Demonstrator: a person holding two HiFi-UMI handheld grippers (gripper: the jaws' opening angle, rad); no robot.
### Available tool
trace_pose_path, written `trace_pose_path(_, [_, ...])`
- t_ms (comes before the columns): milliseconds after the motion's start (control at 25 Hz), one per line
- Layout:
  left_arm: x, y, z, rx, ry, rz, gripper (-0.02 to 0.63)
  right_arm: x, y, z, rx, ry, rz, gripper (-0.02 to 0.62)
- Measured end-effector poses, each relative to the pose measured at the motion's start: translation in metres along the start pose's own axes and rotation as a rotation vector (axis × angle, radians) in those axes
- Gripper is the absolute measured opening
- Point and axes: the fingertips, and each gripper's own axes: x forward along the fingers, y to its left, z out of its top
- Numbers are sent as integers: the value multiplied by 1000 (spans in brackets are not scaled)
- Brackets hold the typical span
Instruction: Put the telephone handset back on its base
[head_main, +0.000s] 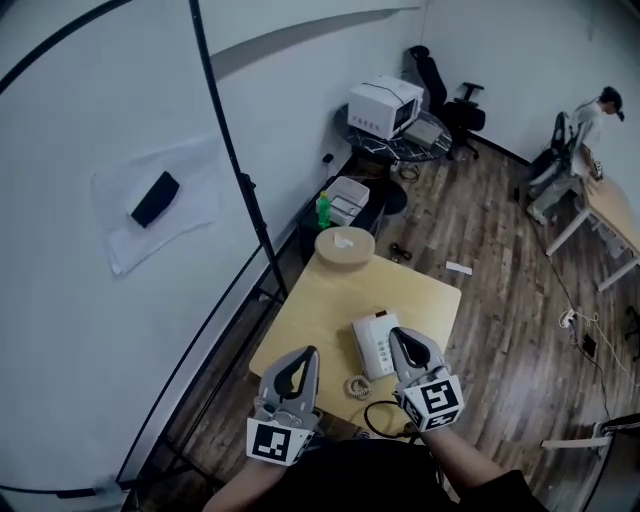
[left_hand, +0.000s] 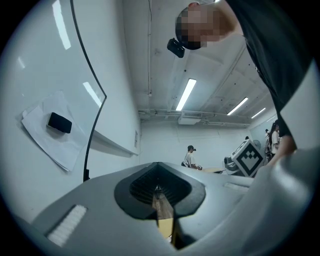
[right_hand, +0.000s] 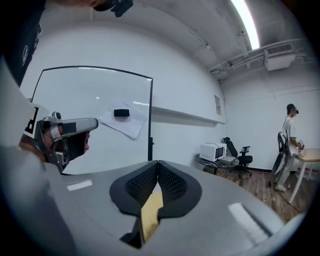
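Note:
A white telephone (head_main: 374, 344) lies on the light wooden table (head_main: 320, 310), with its coiled cord (head_main: 357, 385) at the near end. The handset appears to rest along the base's left side, but it is too small to tell for sure. My left gripper (head_main: 308, 353) hovers over the table's near edge, left of the phone, shut and holding nothing (left_hand: 158, 188). My right gripper (head_main: 396, 336) hangs over the phone's right edge, also shut and holding nothing (right_hand: 158, 163). Both point out into the room, roughly level.
A round tan container (head_main: 344, 245) stands at the table's far edge, a green bottle (head_main: 323, 208) behind it. A whiteboard (head_main: 100, 220) with a black eraser (head_main: 155, 198) fills the left. A black cable (head_main: 385, 412) loops near me. A person (head_main: 592, 112) stands at a far desk.

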Motion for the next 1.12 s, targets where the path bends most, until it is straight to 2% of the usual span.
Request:
trace_pose_path(80, [1, -2, 7, 6, -30, -2, 0, -5, 0, 7, -2, -37, -13, 9])
trace_pose_path(360, [3, -5, 14, 26, -24, -8, 0, -13, -2, 19, 6, -96, -32, 9])
trace_pose_path(640, [2, -5, 15, 32, -33, -4, 0, -14, -4, 17, -2, -101, -30, 8])
trace_pose_path(800, [2, -7, 13, 34, -9, -8, 0, -17, -2, 18, -14, -103, -23, 8])
trace_pose_path(1120, [2, -12, 17, 29, -30, -8, 0, -21, -2, 18, -39, -94, -22, 8])
